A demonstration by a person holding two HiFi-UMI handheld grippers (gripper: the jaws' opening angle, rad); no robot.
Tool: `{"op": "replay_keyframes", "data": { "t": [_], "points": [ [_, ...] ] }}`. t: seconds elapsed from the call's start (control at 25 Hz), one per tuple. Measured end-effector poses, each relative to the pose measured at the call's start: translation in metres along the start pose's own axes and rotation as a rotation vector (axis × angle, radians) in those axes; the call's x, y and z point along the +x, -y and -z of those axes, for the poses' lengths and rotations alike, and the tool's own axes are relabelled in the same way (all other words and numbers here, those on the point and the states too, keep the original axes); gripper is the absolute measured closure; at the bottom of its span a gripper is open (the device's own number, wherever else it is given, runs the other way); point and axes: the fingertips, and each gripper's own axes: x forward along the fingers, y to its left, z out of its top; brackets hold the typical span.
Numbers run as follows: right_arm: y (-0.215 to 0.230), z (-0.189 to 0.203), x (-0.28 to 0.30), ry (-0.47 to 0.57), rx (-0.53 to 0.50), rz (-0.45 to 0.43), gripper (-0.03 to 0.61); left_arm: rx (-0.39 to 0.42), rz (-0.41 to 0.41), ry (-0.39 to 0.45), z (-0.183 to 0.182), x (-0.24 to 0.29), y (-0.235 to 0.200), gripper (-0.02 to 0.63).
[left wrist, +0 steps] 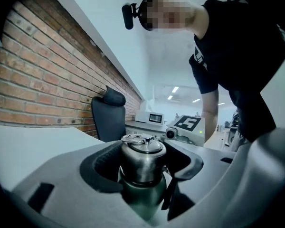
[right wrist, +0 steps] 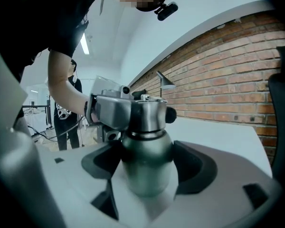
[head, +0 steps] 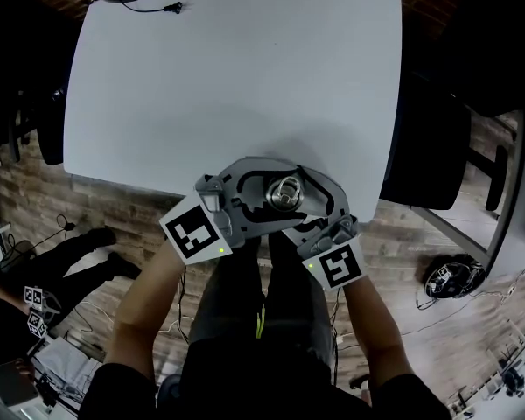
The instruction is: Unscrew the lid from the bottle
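We hold the steel bottle (right wrist: 146,177) between both tools, over the near edge of the white table (head: 245,77), close to our body. We cannot tell whether it rests on the table. It stands upright. The right hand-held gripper (right wrist: 147,163) is clamped on the rounded body, with its dark pads pressing on both sides. The left hand-held gripper (left wrist: 143,167) comes from the opposite side, higher up. Its curved pads are closed around the shiny lid (left wrist: 142,151), which still sits on the neck. From above, the two sets of jaws overlap around the lid, and the marker cubes (head: 192,232) point back toward us.
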Motion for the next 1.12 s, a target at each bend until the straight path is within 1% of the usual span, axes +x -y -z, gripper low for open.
{"op": "replay_keyframes", "data": {
  "t": [0.24, 0.36, 0.48, 0.68, 0.8, 0.96, 1.04, 1.12],
  "points": [
    [0.002, 0.000, -0.001, 0.005, 0.006, 0.004, 0.256, -0.009, -0.239, 0.017, 0.000, 0.000, -0.008, 0.339],
    [0.001, 0.002, -0.002, -0.005, 0.009, 0.004, 0.256, -0.012, -0.344, 0.029, -0.001, -0.002, -0.012, 0.340],
    [0.002, 0.000, -0.001, 0.008, 0.005, 0.007, 0.256, -0.029, -0.440, 0.032, -0.001, -0.004, -0.016, 0.341],
    [0.001, 0.001, -0.001, 0.010, 0.003, 0.008, 0.255, -0.072, -0.560, 0.038, 0.001, -0.008, -0.019, 0.347],
    [0.001, 0.001, -0.001, 0.008, 0.009, 0.011, 0.256, -0.100, -0.649, 0.037, 0.003, -0.011, -0.022, 0.348],
    [0.002, 0.002, -0.001, 0.013, 0.011, 0.018, 0.256, -0.095, -0.770, 0.038, 0.003, -0.013, -0.025, 0.350],
    [0.002, 0.001, 0.000, 0.017, 0.010, 0.020, 0.256, -0.084, -0.800, 0.038, 0.003, -0.013, -0.026, 0.350],
    [0.002, 0.002, -0.001, 0.016, 0.011, 0.022, 0.256, -0.068, -0.802, 0.047, 0.003, -0.013, -0.025, 0.350]
  ]
}}
